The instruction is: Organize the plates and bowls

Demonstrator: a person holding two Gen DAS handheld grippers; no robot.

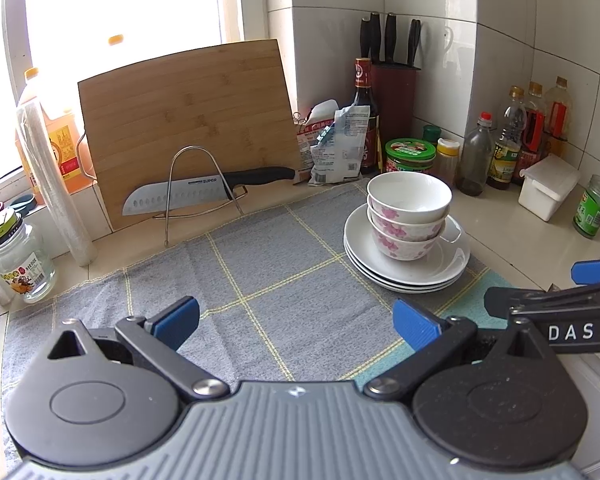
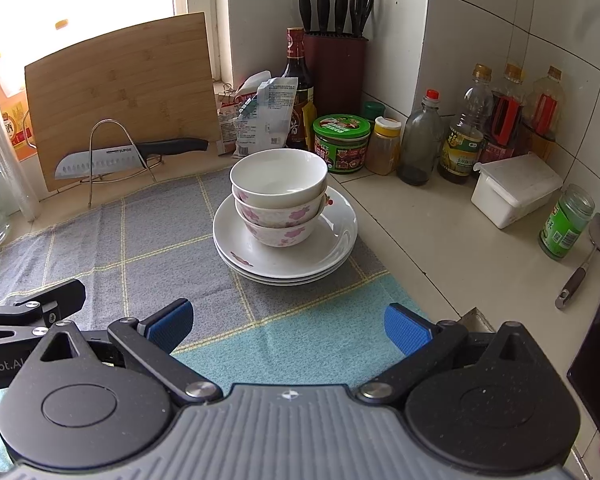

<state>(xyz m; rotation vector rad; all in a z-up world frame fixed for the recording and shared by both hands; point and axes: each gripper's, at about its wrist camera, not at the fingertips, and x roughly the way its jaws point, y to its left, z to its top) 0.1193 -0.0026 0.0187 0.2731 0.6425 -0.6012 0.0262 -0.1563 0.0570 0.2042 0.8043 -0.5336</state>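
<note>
Three nested white bowls [image 1: 408, 216] [image 2: 278, 200] with pink flowers stand on a stack of three white plates [image 1: 440, 272] [image 2: 332, 248], on a grey and teal checked cloth [image 1: 260, 264] [image 2: 140, 248]. My left gripper [image 1: 296, 326] is open, low over the cloth, well short of the stack and to its left. My right gripper [image 2: 288, 328] is open too, with the stack straight ahead beyond its blue fingertips [image 2: 406, 330]. Nothing is between either pair of fingers. Part of the right gripper [image 1: 552, 304] shows at the right of the left wrist view.
A bamboo cutting board [image 1: 188, 128] leans at the back with a knife [image 1: 204, 194] on a wire rack. Sauce bottles [image 2: 464, 132], jars [image 2: 342, 142], a knife block [image 2: 334, 68] and a white box [image 2: 514, 188] line the tiled corner. A spatula [image 2: 588, 256] lies right.
</note>
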